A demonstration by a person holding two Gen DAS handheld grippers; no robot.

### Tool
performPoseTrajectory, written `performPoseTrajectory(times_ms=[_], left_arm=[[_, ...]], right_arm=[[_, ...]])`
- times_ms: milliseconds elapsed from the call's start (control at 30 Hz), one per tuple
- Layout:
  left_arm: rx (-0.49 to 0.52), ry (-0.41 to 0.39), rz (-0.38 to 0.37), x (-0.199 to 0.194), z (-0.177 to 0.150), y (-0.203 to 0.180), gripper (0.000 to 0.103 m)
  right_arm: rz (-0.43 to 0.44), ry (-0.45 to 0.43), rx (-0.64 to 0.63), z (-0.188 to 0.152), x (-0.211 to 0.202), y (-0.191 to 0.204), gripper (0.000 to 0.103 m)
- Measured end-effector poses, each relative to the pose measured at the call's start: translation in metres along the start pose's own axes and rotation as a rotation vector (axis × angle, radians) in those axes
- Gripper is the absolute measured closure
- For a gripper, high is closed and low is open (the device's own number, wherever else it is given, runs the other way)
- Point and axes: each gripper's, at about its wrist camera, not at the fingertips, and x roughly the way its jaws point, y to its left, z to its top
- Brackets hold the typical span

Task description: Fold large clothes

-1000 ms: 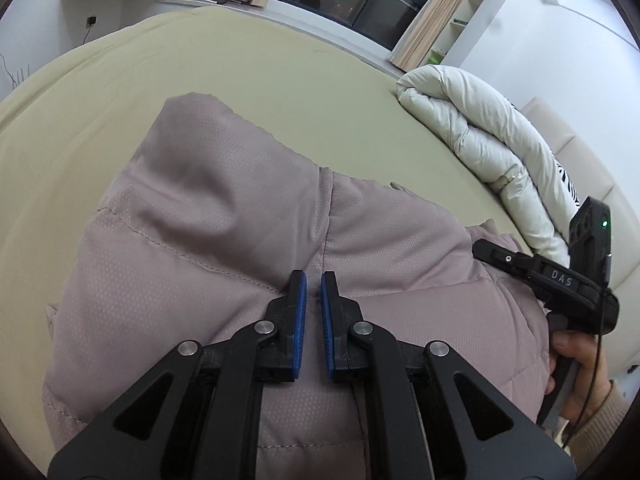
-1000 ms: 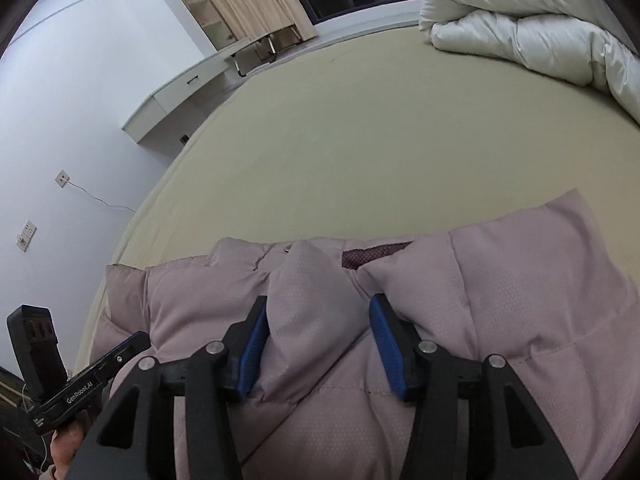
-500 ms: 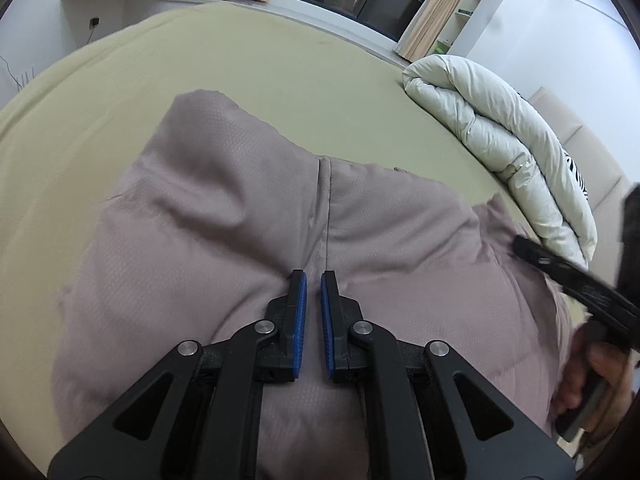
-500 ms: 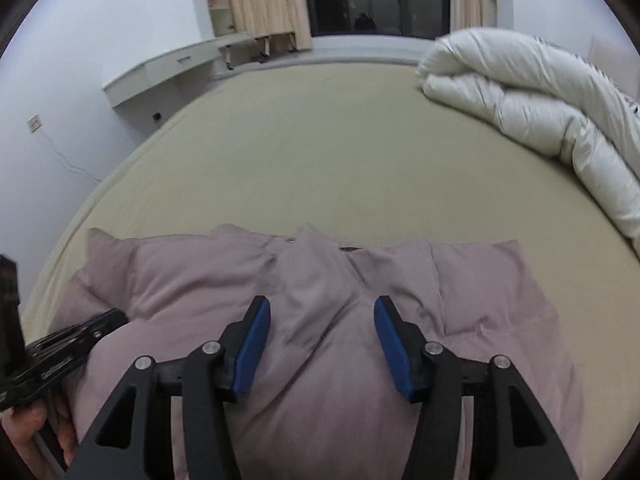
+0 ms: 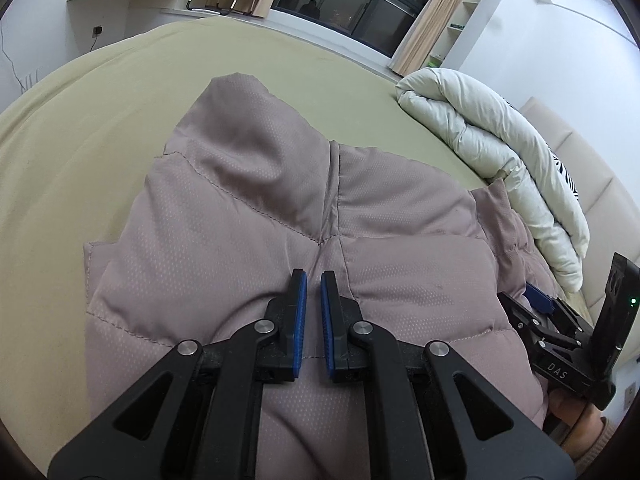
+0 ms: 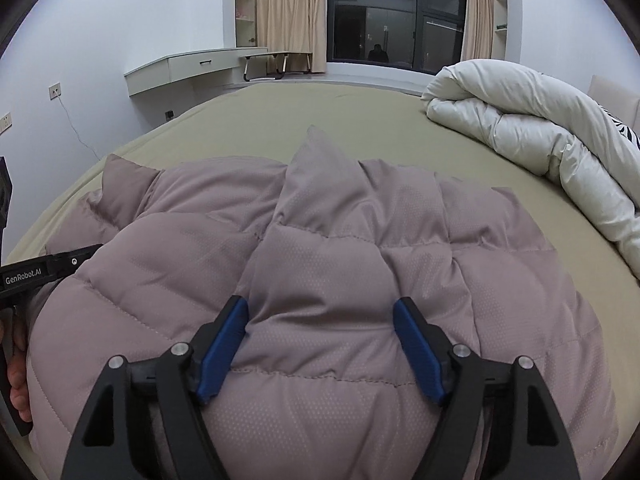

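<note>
- While my right tongs (image 6: 320,346) are opening, releasing the mauve padded jacket (image 6: 320,248), it settles folded on the near bed (image 6: 320,120).
- My left tongs (image 5: 314,316) stay nearly shut, holding nothing visible.

The bed (image 6: 280,120) lies bare toward its far edge and left side. A rolled duvet (image 6: 540,136) blocks its right edge, just beside the jacket (image 6: 340,240).
</note>
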Motion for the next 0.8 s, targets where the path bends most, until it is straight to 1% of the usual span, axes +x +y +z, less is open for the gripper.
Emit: performPoseTrajectory(times_ms=[100, 133, 200, 233, 300, 333, 367, 400, 433, 500, 533, 600, 800], left_arm=[[-0.003, -0.001, -0.008, 0.000, 0.002, 0.002, 0.096], [-0.006, 0.001, -0.014, -0.001, 0.002, 0.003, 0.096], [-0.010, 0.000, -0.037, -0.007, 0.001, 0.006, 0.096], [-0.010, -0.003, -0.043, -0.010, 0.000, 0.009, 0.096], [-0.007, -0.011, -0.052, -0.013, -0.004, 0.013, 0.096], [-0.007, -0.012, -0.052, -0.014, -0.005, 0.013, 0.096], [-0.003, -0.011, -0.046, -0.014, -0.007, 0.015, 0.096], [0.004, -0.010, -0.037, -0.014, -0.008, 0.014, 0.096], [0.010, -0.010, -0.031, -0.015, -0.009, 0.014, 0.096], [0.020, -0.014, -0.021, -0.016, -0.011, 0.015, 0.096], [0.021, -0.017, -0.019, -0.016, -0.011, 0.016, 0.096], [0.025, -0.020, -0.013, -0.016, -0.011, 0.015, 0.096], [0.037, -0.020, -0.003, -0.010, -0.008, 0.011, 0.096]], right_arm=[[0.024, 0.048, 0.009, 0.010, -0.011, -0.006, 0.026], [0.020, 0.038, 0.028, 0.012, -0.021, -0.012, 0.026], [0.026, -0.011, 0.081, 0.011, -0.043, -0.025, 0.025], [0.016, -0.030, 0.111, 0.007, -0.052, -0.034, 0.023], [-0.074, -0.048, 0.135, -0.001, -0.060, -0.047, 0.023], [-0.080, -0.050, 0.163, -0.007, -0.060, -0.058, 0.023], [-0.068, -0.035, 0.206, -0.012, -0.057, -0.070, 0.023], [-0.077, -0.004, 0.241, -0.018, -0.052, -0.080, 0.024], [-0.084, 0.014, 0.247, -0.022, -0.047, -0.086, 0.024], [-0.092, 0.018, 0.210, -0.027, -0.039, -0.084, 0.021], [-0.103, 0.014, 0.191, -0.029, -0.033, -0.082, 0.018], [-0.109, -0.004, 0.192, -0.033, -0.025, -0.082, 0.015], [-0.076, -0.033, 0.225, -0.041, -0.020, -0.091, 0.013]])
